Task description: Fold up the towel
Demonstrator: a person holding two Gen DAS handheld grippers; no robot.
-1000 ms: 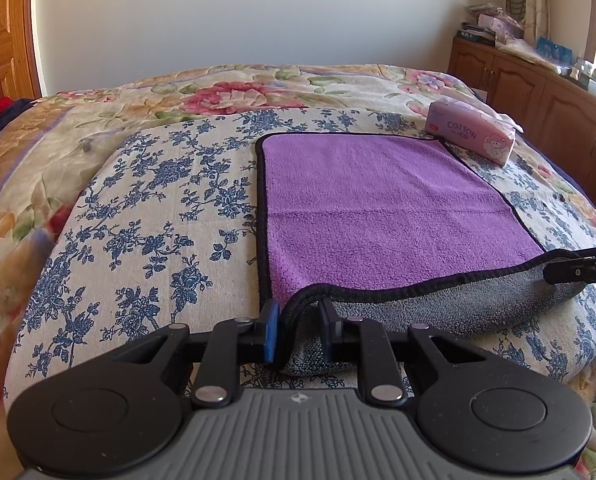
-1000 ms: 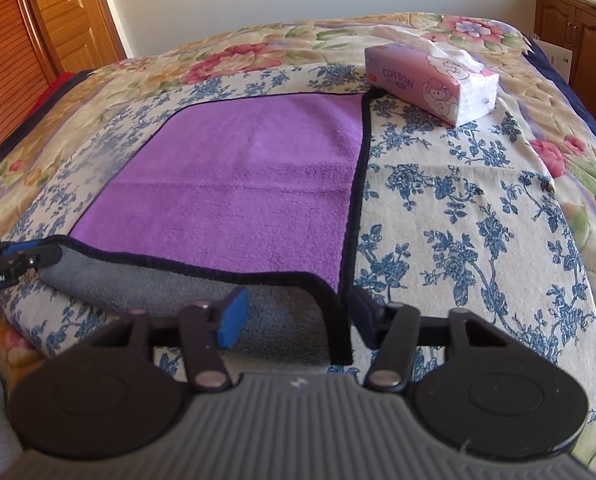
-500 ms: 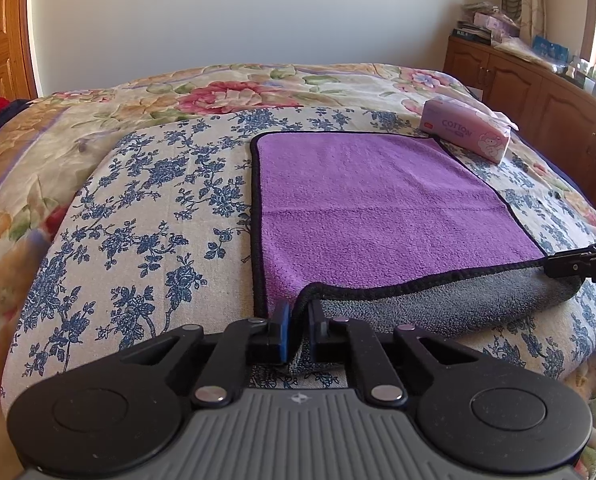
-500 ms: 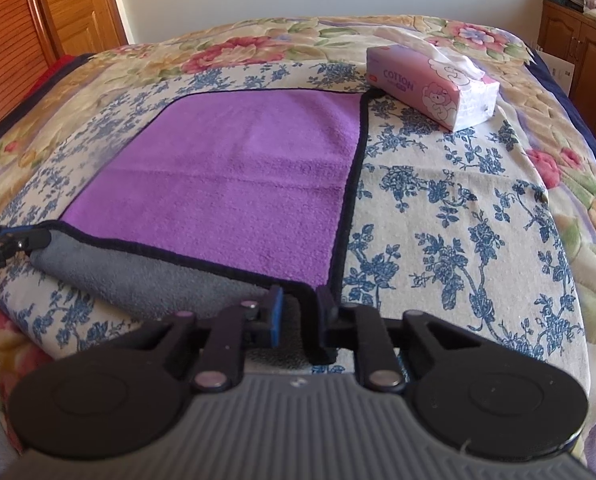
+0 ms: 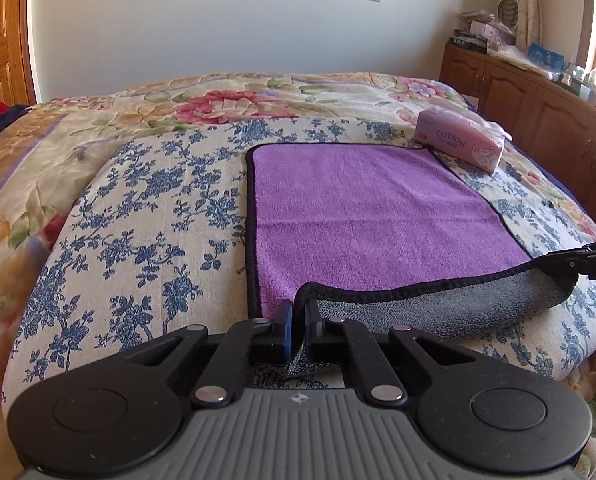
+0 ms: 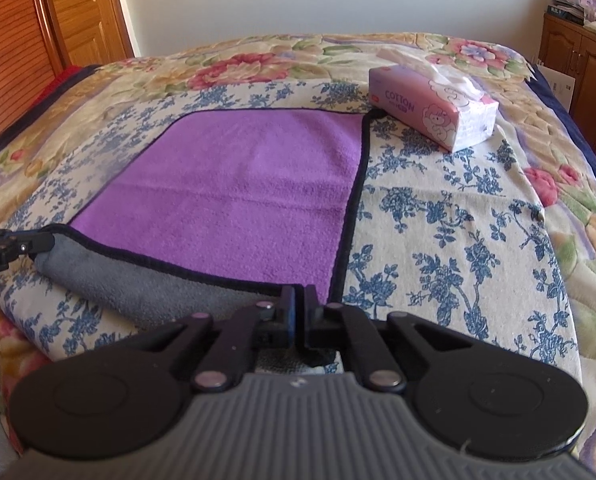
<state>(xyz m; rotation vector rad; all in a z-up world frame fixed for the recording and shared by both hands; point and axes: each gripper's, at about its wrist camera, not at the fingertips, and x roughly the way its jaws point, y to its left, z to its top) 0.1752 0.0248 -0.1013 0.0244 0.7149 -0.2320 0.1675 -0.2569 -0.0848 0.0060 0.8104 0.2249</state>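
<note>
left gripper [image 5: 298, 312], right gripper [image 6: 300, 300] pinching towel [image 5: 362, 208] corners

Your left gripper [image 5: 296, 312] hides the towel [image 5: 370, 208] corner it pinches; the dresser [image 5: 538, 108] clutter is too small to identify

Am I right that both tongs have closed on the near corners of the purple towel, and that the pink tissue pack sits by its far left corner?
Not quite. Both tongs, left and right, are shut on the near corners of the purple towel, but the pink tissue pack sits by its far right corner, as the right wrist view shows.
</note>
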